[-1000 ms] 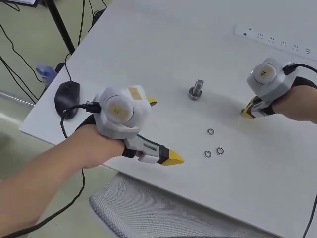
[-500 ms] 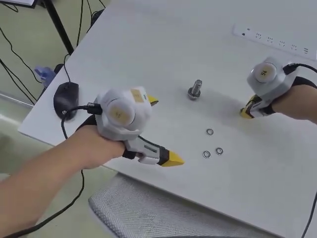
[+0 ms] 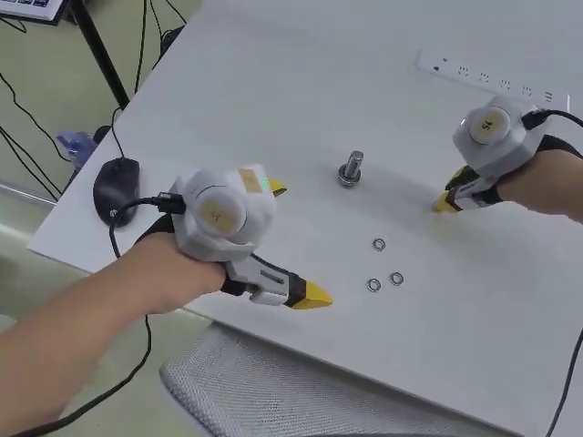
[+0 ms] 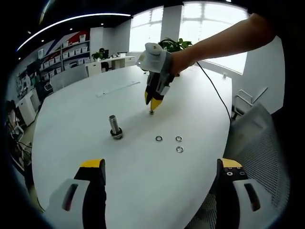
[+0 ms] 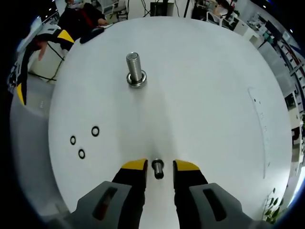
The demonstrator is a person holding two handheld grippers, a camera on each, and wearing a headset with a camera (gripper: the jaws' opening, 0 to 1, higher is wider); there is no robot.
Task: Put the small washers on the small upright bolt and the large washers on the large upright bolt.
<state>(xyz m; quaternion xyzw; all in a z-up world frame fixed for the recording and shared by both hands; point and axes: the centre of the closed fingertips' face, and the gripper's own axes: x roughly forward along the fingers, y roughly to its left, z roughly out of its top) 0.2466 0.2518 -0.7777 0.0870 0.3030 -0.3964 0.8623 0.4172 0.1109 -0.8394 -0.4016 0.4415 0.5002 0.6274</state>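
Now the small bolt [image 5: 157, 168] is straddled by the open right gripper [image 5: 159, 165].
Toppling by a nudge is risked; the left gripper [image 4: 160, 164] is held open.

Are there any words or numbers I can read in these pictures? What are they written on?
No text here reads clearly.
Mark on top of the right gripper: too blurred to read.
Mark on top of the left gripper: too blurred to read.
Marks on the power strip: too small to read.
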